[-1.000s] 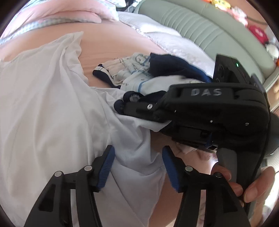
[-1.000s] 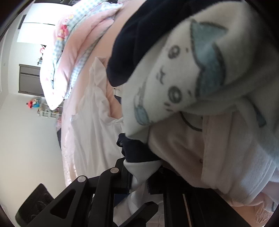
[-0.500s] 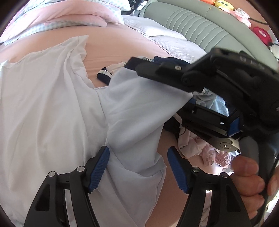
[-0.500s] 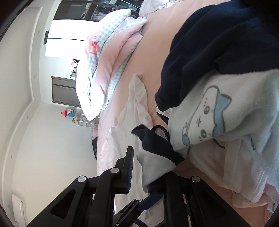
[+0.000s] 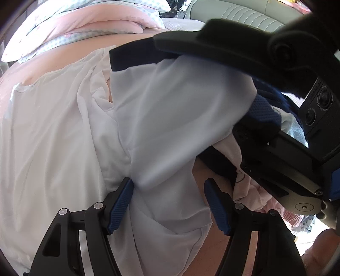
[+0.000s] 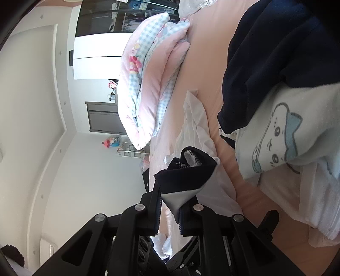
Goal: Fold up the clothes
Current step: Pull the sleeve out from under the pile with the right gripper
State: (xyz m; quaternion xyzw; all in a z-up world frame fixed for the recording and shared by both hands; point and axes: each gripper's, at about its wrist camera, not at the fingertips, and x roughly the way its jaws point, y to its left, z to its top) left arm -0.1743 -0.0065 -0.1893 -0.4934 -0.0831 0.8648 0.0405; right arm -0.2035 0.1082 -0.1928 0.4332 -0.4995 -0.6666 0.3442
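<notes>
**Sleeve raised over the shirt body**

Since the earlier frames, the navy-cuffed sleeve (image 5: 180, 110) of the white shirt (image 5: 53, 148) has been lifted from beside the clothes pile and carried up and across, so that it now hangs as a broad panel over the shirt's body; the right tongs have swung with it and now fill the upper right of the left wrist view. The shirt itself is spread flat on the pink bed sheet (image 5: 70, 51), its far edge rumpled.

The sleeve's navy cuff (image 6: 187, 169) is pinched between the pads of the right tongs (image 6: 169, 212), which are closed on it, the cuff bunched above the fingertips. The left tongs (image 5: 169, 203) are held open, with the shirt's white fabric lying between the blue pads (image 5: 121, 201); the left pad is touching the cloth at the fold, while the right pad stands clear of it.

Just beyond the shirt, a pile of unfolded clothes is seen on the sheet: a navy garment (image 6: 276, 53) on top, a pale blue fleece with a cartoon face (image 6: 282, 135) beneath it, and pink items (image 6: 297, 201) lower down. A folded pink and blue checked duvet (image 6: 148, 85) is lying at the far end of the bed. A padded green headboard (image 5: 244, 14) is seen behind. Fingers of a hand (image 5: 318, 250) are glimpsed at the lower right edge.
</notes>
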